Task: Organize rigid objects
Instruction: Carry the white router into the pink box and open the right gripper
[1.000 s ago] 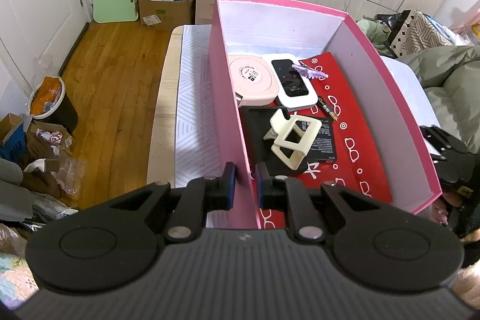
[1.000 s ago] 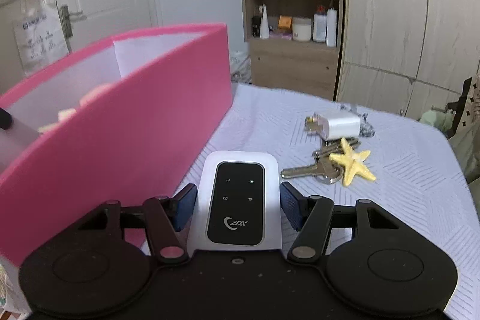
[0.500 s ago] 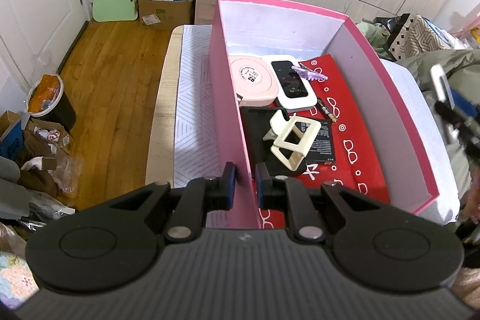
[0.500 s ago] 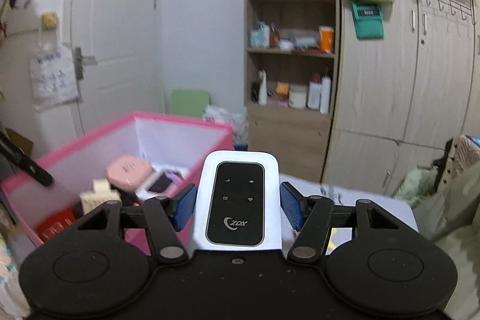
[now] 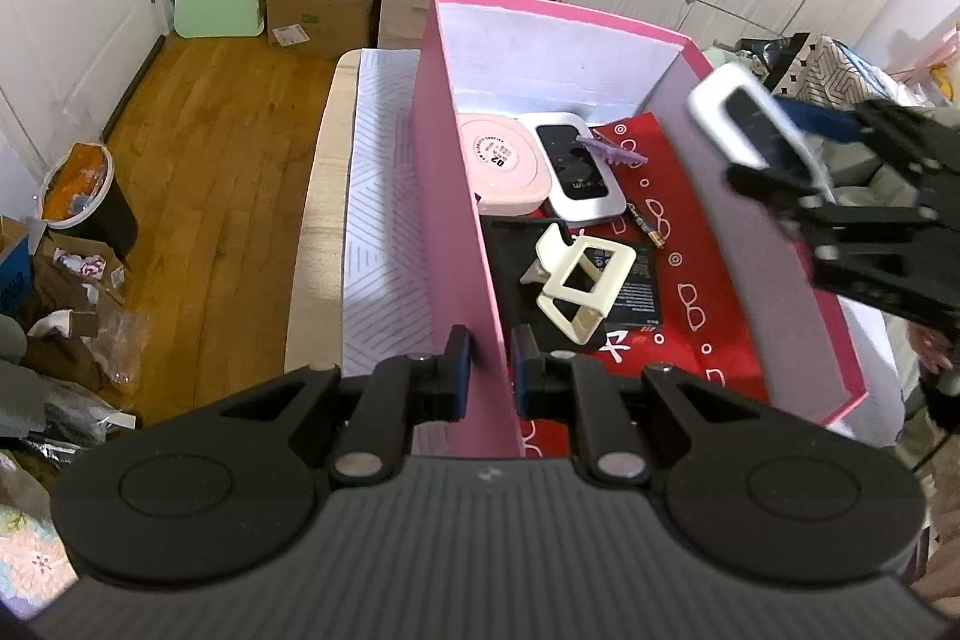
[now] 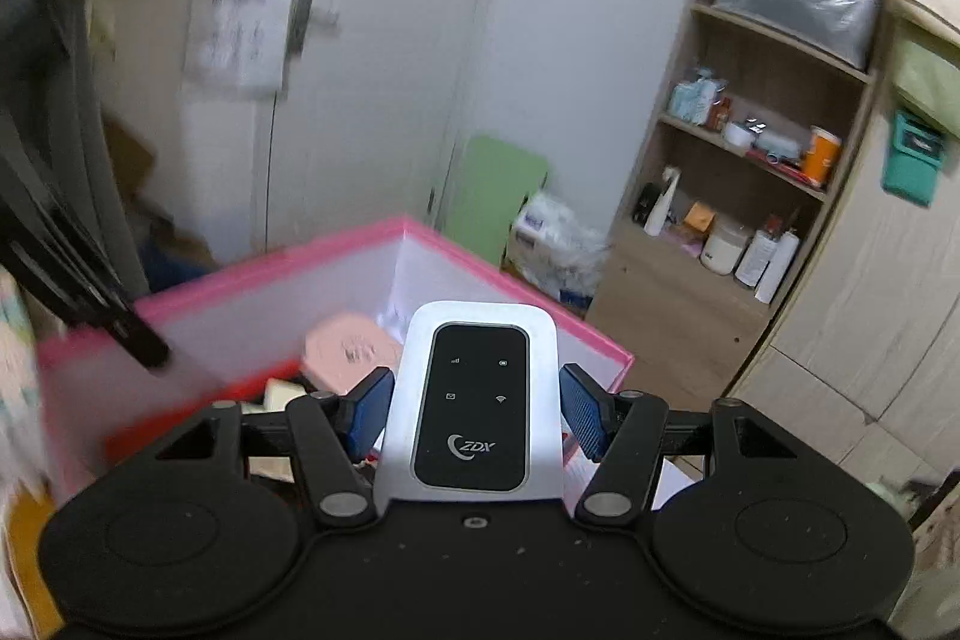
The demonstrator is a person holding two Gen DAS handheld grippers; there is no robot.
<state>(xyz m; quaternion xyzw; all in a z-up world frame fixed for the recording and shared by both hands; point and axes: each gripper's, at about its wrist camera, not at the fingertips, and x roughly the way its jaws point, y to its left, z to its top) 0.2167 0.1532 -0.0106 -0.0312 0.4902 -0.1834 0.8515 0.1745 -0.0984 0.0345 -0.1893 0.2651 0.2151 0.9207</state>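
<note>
I have the router (image 6: 477, 400) clamped across its width in my right gripper (image 6: 477, 415), carried above the far rim of the pink box (image 5: 456, 196). My left gripper (image 5: 487, 370) is pinched shut on the box's near wall, one pad inside and one outside, steadying it.

The router looks like a light, stiff plastic slab with a glossy face and rounded edges, so I judge it slippery; the long flat sides are the place to hold it, which is where the pads sit now. It should take a short drop, though I'd rather set it down flat.

Inside the box I see a pink case (image 5: 507, 172), a second router (image 5: 576, 172), a hair clip (image 5: 582, 280) and a red cloth (image 5: 672, 244). My view from the right is smeared by motion, and the router itself hides the box floor below it, so I cannot judge the free spot from there.
</note>
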